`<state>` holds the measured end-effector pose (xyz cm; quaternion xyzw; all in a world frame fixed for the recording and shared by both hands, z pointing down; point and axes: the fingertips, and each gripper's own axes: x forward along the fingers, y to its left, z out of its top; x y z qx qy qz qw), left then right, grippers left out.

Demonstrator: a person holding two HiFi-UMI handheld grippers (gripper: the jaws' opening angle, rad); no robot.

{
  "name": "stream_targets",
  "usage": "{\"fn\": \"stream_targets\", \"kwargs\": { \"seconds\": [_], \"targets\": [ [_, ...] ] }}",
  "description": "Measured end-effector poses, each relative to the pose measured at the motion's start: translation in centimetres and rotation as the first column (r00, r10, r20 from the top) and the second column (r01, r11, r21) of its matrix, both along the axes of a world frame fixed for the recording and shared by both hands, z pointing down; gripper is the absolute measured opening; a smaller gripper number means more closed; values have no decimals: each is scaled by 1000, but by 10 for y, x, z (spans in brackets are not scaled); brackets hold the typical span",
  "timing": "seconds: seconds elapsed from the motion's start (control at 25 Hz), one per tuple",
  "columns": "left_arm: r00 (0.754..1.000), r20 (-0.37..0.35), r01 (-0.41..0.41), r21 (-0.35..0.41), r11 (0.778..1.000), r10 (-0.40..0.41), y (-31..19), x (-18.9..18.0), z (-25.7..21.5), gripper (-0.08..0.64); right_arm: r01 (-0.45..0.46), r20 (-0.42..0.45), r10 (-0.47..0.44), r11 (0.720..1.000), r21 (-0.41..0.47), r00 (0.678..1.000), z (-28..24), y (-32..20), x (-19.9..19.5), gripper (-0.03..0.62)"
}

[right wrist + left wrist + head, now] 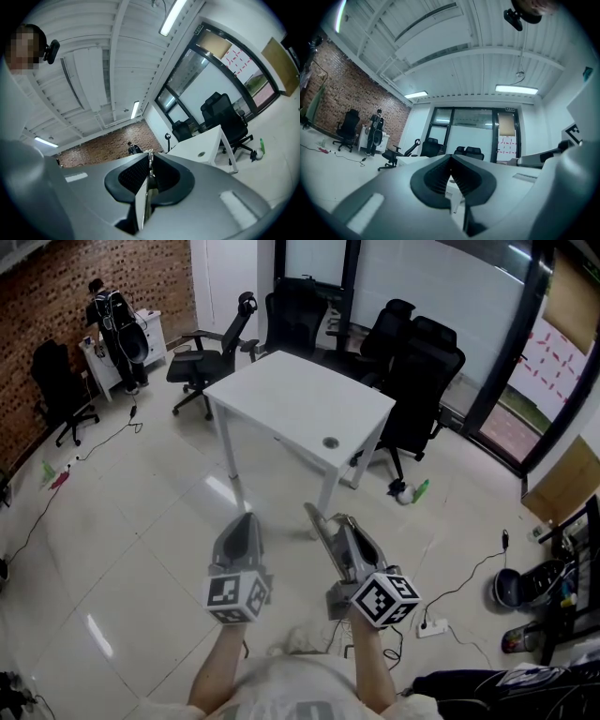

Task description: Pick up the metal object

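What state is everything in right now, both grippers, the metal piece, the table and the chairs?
left gripper: shut, nothing between its jaws.
right gripper: shut on the metal object.
metal object: a thin flat strip, clamped edge-on between the right jaws, held in the air.
white table: upright on the floor ahead of both grippers.
office chairs: upright, gathered at the table's far side.

Open floor (141,521) ahead; table (300,399), chairs (412,362) beyond.
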<state>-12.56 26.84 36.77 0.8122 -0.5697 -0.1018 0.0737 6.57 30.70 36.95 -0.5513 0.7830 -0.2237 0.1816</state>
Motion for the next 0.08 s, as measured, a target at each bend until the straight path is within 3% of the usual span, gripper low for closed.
{"fn": "stream_targets", "kwargs": {
  "seconds": [0.08],
  "targets": [
    [1000,-4,7,4,1000,-7,-3,-6,-3,2,7,-1,-7,1000,12,1000,-6,-4,-5,43]
  ]
}}
